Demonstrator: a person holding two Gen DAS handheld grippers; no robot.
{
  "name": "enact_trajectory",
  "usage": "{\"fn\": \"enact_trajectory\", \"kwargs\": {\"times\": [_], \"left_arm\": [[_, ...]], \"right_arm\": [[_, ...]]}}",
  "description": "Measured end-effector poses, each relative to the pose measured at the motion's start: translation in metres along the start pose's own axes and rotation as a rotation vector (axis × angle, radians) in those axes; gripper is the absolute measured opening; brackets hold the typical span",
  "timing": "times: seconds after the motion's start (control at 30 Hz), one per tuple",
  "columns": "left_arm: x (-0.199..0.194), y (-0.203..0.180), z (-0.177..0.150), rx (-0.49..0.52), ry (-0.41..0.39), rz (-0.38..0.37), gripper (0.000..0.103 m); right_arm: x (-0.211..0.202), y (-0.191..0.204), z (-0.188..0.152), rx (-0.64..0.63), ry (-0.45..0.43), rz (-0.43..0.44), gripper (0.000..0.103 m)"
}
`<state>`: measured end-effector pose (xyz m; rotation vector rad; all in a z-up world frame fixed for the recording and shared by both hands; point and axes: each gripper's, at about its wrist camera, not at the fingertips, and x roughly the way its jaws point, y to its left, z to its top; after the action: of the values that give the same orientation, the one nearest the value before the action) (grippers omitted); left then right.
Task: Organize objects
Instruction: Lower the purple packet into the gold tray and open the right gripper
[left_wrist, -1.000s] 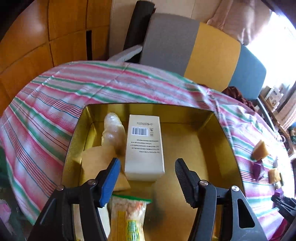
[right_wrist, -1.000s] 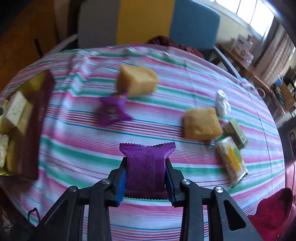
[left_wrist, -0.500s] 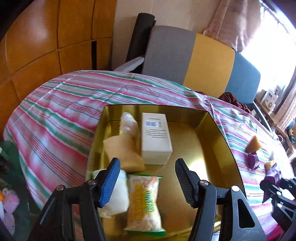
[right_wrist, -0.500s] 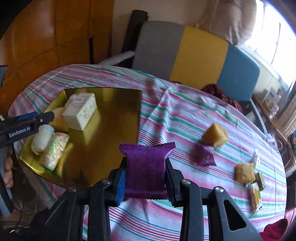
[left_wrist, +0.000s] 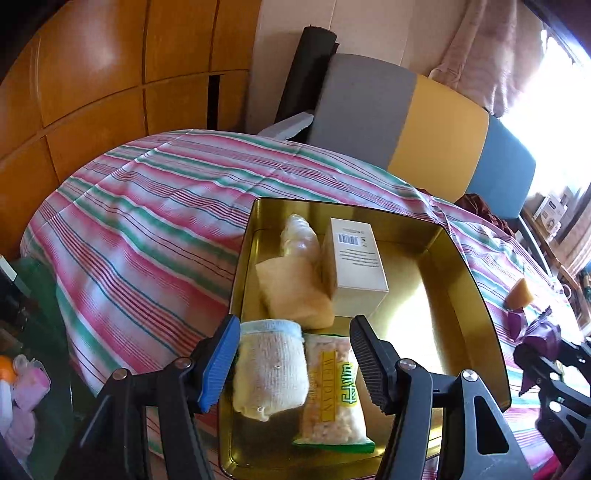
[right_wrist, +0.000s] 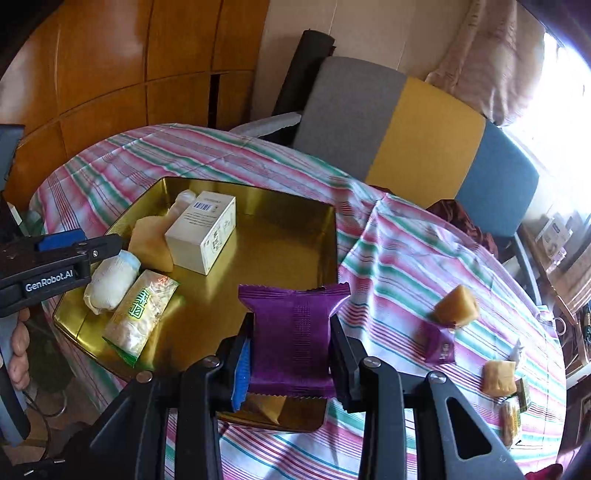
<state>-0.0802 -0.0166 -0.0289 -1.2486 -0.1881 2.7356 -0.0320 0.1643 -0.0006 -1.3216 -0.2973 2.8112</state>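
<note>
The tray (left_wrist: 476, 280) is showing polished gold metal, mirror-glossy and smooth, reflecting light. The tablecloth (left_wrist: 147, 221) is lying as matt woven cloth, striped and softly creased. The box (left_wrist: 356, 254) is looking like smooth matt card. The purple packet (right_wrist: 291, 332) is showing crinkled foil-like plastic with a fine embossed band and serrated ends. The snack bag (left_wrist: 332, 391) is gleaming as clear glossy plastic. The white roll (left_wrist: 271, 369) is looking like rough, fuzzy cloth. The wall panels (left_wrist: 92, 74) are shining as varnished wood.

Gold tray (right_wrist: 325, 221) right half bare; white box (right_wrist: 201, 234), snack packets (right_wrist: 142, 310) crowd left.
</note>
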Motion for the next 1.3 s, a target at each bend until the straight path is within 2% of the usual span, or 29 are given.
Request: {"fn": "enact_trajectory", "kwargs": {"times": [0.3,0.53,0.7,0.73,0.97,1.13,1.3], "left_arm": [[-0.004,0.012,-0.004,0.002,-0.009,0.023,0.063],[-0.007,0.025,-0.005,-0.017,-0.012,0.040,0.064],[-0.008,0.021,-0.007,-0.001,-0.019,0.044,0.067],[-0.009,0.019,-0.007,0.006,-0.020,0.042,0.067],[-0.020,0.013,-0.005,0.038,-0.063,0.055,0.071],[-0.030,0.003,-0.004,0.078,-0.097,0.063,0.071],[-0.038,-0.010,-0.003,0.126,-0.124,0.057,0.073]], "right_arm": [[0.061,0.025,-0.009,-0.014,0.154,0.105,0.036],[0.081,0.049,-0.014,-0.045,0.206,0.187,0.036],[0.081,0.057,-0.014,-0.052,0.194,0.227,0.038],[0.080,0.058,-0.015,-0.051,0.190,0.240,0.041],[0.060,0.050,-0.018,0.000,0.116,0.282,0.045],[0.043,0.032,-0.015,0.051,0.065,0.276,0.046],[0.029,0.009,-0.015,0.094,0.035,0.232,0.046]]}}
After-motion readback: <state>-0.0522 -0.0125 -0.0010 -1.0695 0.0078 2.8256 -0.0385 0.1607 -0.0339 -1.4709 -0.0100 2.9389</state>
